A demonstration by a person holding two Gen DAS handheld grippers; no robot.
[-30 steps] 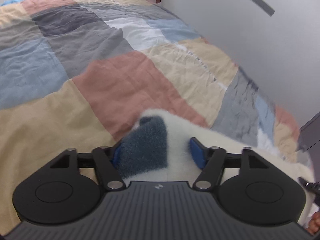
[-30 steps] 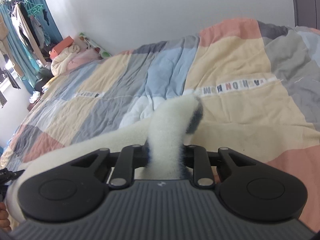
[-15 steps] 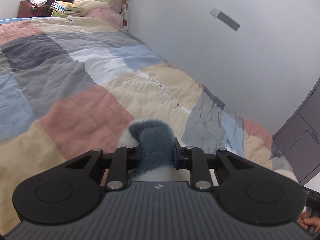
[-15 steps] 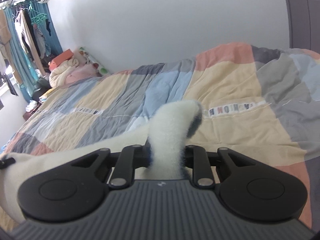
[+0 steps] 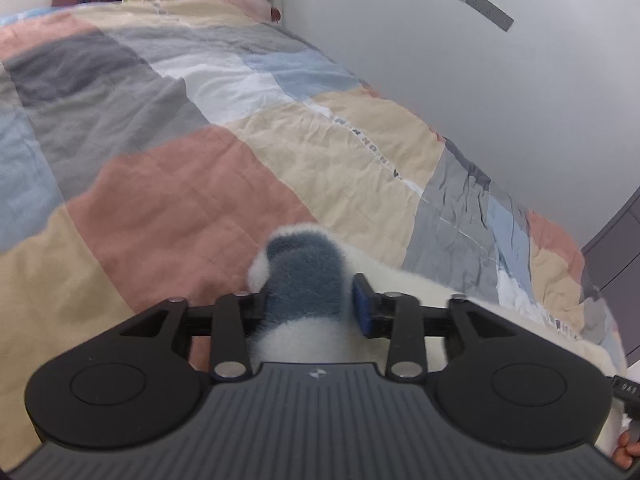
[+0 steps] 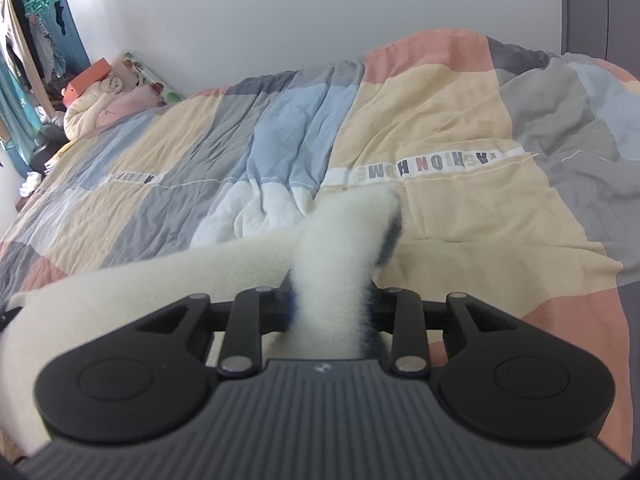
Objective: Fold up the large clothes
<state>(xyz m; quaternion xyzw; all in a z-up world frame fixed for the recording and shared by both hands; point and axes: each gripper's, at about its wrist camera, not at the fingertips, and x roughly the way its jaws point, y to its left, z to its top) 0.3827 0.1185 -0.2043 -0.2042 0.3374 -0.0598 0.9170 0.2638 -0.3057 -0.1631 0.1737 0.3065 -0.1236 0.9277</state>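
Fleece garment (image 5: 308,280) is bunched right at your fingertips: your left gripper (image 5: 310,304) has a blue-grey trimmed fold of it between its jaws, and those jaws are opening, the right blue pad (image 5: 362,306) looking just clear of the pile, so that hold reads as let go. Your right gripper (image 6: 332,304) has a white fold with a dark edge (image 6: 336,256) standing up through it; its jaws are opening too, yet the pads seem to press the cloth on both sides. Between the two, the white body sags low over the patchwork duvet (image 6: 440,120), near the foot of the bed. My read: you're laying the garment down to spread it. Next, set it flat on the duvet and smooth it before the first fold. Beyond, pillows (image 6: 104,100) sit against the wall (image 5: 480,100).
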